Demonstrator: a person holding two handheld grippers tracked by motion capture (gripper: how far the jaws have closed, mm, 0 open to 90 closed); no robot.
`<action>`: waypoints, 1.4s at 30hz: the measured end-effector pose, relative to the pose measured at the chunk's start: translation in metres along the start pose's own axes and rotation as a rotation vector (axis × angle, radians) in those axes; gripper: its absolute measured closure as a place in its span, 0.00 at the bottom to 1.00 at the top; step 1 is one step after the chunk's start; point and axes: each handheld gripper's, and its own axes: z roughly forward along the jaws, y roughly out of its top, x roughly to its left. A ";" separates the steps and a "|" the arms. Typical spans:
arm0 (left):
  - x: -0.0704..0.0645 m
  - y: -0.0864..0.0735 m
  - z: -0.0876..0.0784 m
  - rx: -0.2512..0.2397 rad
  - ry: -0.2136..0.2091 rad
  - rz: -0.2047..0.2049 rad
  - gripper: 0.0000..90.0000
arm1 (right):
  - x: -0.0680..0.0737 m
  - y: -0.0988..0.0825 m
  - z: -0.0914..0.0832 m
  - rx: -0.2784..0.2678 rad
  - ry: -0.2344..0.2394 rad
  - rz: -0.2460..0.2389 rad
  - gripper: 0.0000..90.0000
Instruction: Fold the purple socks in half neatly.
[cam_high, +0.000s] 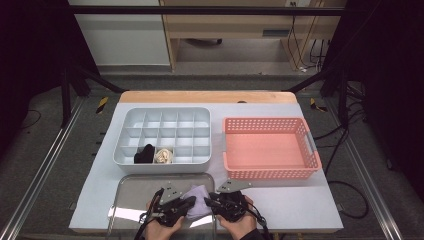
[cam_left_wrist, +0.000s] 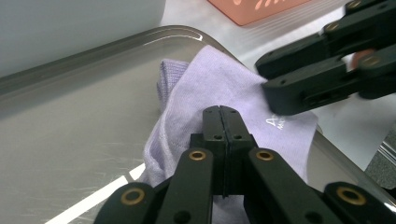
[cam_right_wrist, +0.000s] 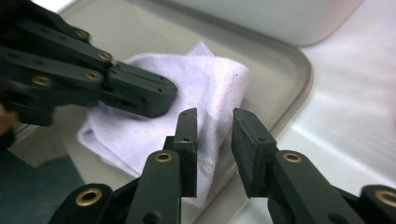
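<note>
1. Step in hand, as judged: folding or rolling the pale lilac knitted sock (cam_high: 198, 201) on the shallow grey metal tray (cam_high: 131, 186) at the near edge of the table (cam_high: 285, 202), likely for a cell of the grey compartment box (cam_high: 165, 135).
2. Left gripper (cam_left_wrist: 220, 112): fingers are pressing together, pinching a fold of the sock.
3. Right gripper (cam_right_wrist: 214, 122): fingers are standing apart, nothing clamped; the sock's printed corner is lying just under and beside the left one (cam_right_wrist: 187, 140).
4. Next move probably calls for the right fingers closing on the free corner while the left is holding.
5. Salmon plastic basket (cam_high: 270, 147) is sitting at the table's right side.
</note>
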 end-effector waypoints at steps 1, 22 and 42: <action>0.000 0.000 0.000 0.000 0.001 0.001 0.99 | -0.001 -0.001 0.002 0.010 0.000 -0.002 0.83; 0.012 0.007 -0.031 -0.083 -0.019 -0.053 0.99 | 0.015 0.010 -0.009 -0.055 0.068 -0.057 0.96; 0.022 -0.018 -0.034 -0.016 -0.011 -0.050 0.99 | 0.041 0.024 0.011 -0.019 0.155 -0.154 0.95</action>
